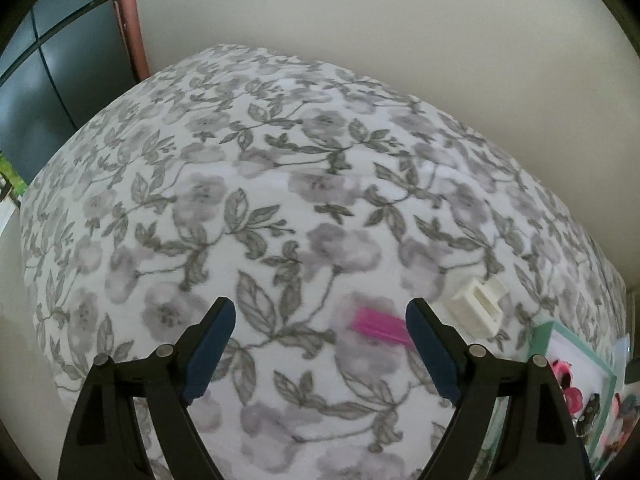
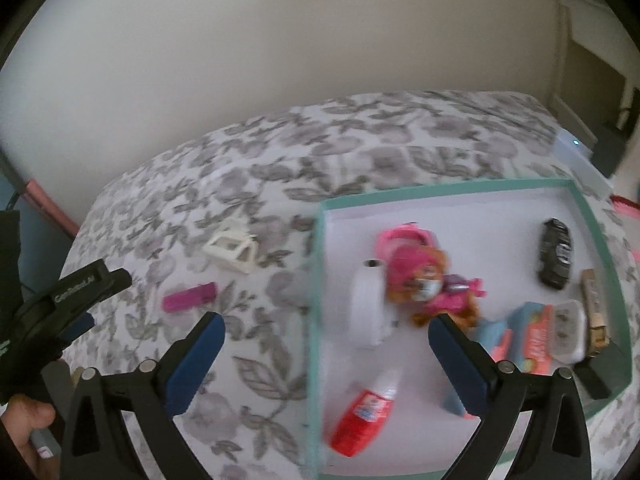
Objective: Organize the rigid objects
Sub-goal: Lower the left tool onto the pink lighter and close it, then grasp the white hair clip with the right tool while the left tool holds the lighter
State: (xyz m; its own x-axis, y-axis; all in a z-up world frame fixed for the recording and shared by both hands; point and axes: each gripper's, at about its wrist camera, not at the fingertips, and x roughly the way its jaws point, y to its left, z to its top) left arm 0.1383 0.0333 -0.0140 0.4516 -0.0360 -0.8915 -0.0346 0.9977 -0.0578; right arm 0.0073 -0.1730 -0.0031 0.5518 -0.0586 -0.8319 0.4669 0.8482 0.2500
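Note:
A pink oblong piece (image 1: 380, 329) (image 2: 189, 297) and a white plastic frame piece (image 1: 478, 306) (image 2: 231, 252) lie loose on the floral bedcover (image 1: 280, 184). My left gripper (image 1: 320, 312) hovers over the cover, open and empty, with the pink piece just inside its right finger. My right gripper (image 2: 327, 322) is open wide and empty above the left wall of a teal-rimmed box (image 2: 316, 280). In the box lie a pink toy pup (image 2: 424, 276), a white roll (image 2: 366, 308), a red bottle (image 2: 362, 412) and a black object (image 2: 555, 254).
The box also holds a blue and orange pack (image 2: 536, 332), a brown piece (image 2: 596, 312) and a black block (image 2: 596, 380). One of the left gripper's fingers (image 2: 92, 282) and a hand (image 2: 24, 420) show at the left. A wall runs behind the bed. The box corner (image 1: 560, 344) shows bottom right.

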